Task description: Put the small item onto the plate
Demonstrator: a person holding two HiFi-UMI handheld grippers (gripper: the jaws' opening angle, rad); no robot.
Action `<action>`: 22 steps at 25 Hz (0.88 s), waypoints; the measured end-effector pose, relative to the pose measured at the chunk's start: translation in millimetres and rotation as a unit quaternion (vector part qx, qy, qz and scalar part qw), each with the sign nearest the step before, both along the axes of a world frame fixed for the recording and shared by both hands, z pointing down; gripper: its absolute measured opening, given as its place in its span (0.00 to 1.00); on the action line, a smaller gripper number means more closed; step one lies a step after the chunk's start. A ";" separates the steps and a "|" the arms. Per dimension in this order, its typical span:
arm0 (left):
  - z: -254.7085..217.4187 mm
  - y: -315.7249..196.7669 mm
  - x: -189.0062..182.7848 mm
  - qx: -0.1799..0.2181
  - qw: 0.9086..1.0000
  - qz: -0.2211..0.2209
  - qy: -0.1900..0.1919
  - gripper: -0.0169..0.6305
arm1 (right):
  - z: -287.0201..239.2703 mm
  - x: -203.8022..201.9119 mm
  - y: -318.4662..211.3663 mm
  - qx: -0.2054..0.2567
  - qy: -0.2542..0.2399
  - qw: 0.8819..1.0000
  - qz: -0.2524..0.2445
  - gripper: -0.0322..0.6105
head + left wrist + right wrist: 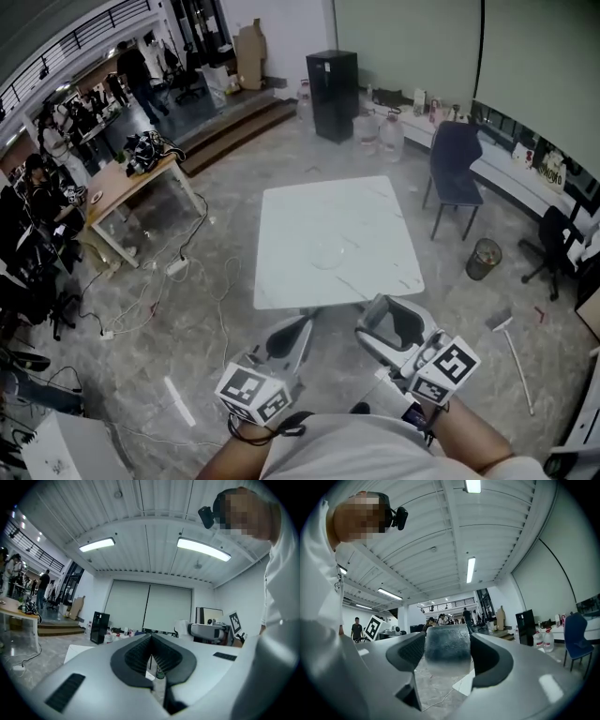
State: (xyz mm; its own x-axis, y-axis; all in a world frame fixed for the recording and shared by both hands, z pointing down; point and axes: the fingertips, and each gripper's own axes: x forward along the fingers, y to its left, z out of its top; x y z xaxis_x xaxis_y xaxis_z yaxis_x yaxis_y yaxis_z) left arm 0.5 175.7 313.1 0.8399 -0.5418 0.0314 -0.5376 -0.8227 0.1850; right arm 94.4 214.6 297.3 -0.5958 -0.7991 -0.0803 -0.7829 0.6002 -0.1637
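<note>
A white table (375, 216) stands ahead of me, and on it lies a faint clear plate (328, 253). Both grippers hang low in front of the table's near edge, tilted upward. My right gripper (386, 317) is shut on a small translucent, frosted block (446, 649), which fills the gap between its dark pads in the right gripper view. My left gripper (296, 330) is shut with its ribbed pads (140, 656) meeting and nothing between them. Neither gripper view shows the plate.
A blue chair (456, 167) stands right of the table and a round bin (483, 259) near it. A black cabinet (332, 82) and water jugs (390, 136) are beyond. A wooden desk (127, 183), cables and people are at the left.
</note>
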 end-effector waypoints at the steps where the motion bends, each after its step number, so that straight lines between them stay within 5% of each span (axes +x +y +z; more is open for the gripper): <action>1: 0.4 -5.3 3.8 0.000 1.000 -0.002 0.002 0.03 | 0.0 5.1 -4.3 0.001 0.002 1.000 0.000 0.51; 12: -8.4 -86.4 34.8 0.019 1.000 -0.012 0.022 0.03 | 3.9 46.3 -69.5 0.000 0.003 1.000 0.007 0.51; 22: 1.3 -225.8 38.5 0.024 0.999 -0.002 0.036 0.03 | 14.5 53.0 -191.6 -0.003 0.010 1.000 0.029 0.51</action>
